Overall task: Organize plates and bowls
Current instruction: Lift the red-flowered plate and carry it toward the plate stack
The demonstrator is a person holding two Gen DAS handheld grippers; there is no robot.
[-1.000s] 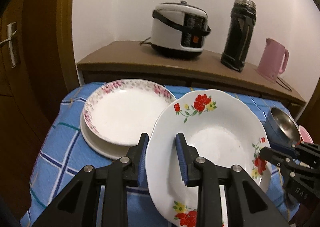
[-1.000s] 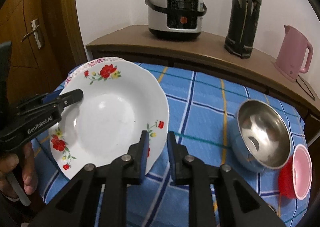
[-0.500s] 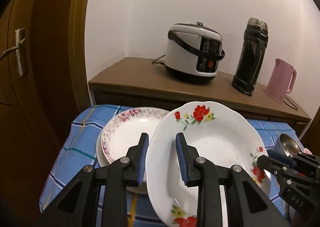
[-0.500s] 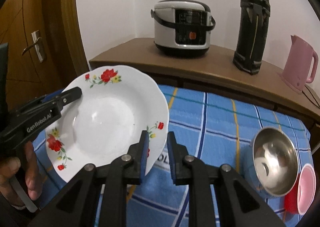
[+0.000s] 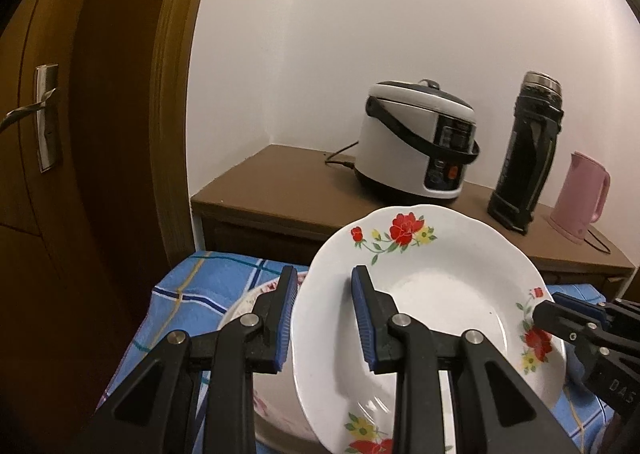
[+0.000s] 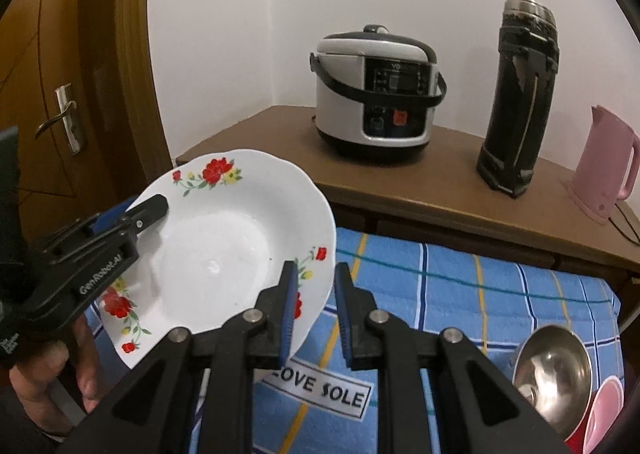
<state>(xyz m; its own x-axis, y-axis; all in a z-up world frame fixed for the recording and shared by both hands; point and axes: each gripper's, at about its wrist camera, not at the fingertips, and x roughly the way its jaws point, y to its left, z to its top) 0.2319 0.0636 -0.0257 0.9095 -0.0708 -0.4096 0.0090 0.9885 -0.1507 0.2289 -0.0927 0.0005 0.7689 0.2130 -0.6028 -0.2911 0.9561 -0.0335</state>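
A white deep plate (image 5: pixel 440 294) with red flowers hangs tilted above the blue checked tablecloth (image 6: pixel 480 294), held from both sides. My left gripper (image 5: pixel 324 314) is shut on its left rim, one pad inside the dish and one behind it. At the opposite edge, my right gripper (image 6: pixel 316 290) is shut on the plate (image 6: pixel 220 254), rim between the pads. Under the lifted plate, a stack of pink-flowered plates (image 5: pixel 264 414) shows only at its left edge. A steel bowl (image 6: pixel 556 366) and a pink bowl (image 6: pixel 604 410) sit at the cloth's right end.
Behind the table a wooden sideboard (image 6: pixel 440 181) carries a rice cooker (image 6: pixel 376 93), a black thermos (image 6: pixel 520 101) and a pink kettle (image 6: pixel 604 165). A wooden door (image 5: pixel 60 173) with a metal handle stands at the left. A person's hand (image 6: pixel 36 386) holds the left gripper.
Both grippers have lifted the flowered plate up and toward the stack at the left. The stacked plates, plainly seen before, are now mostly hidden beneath it.
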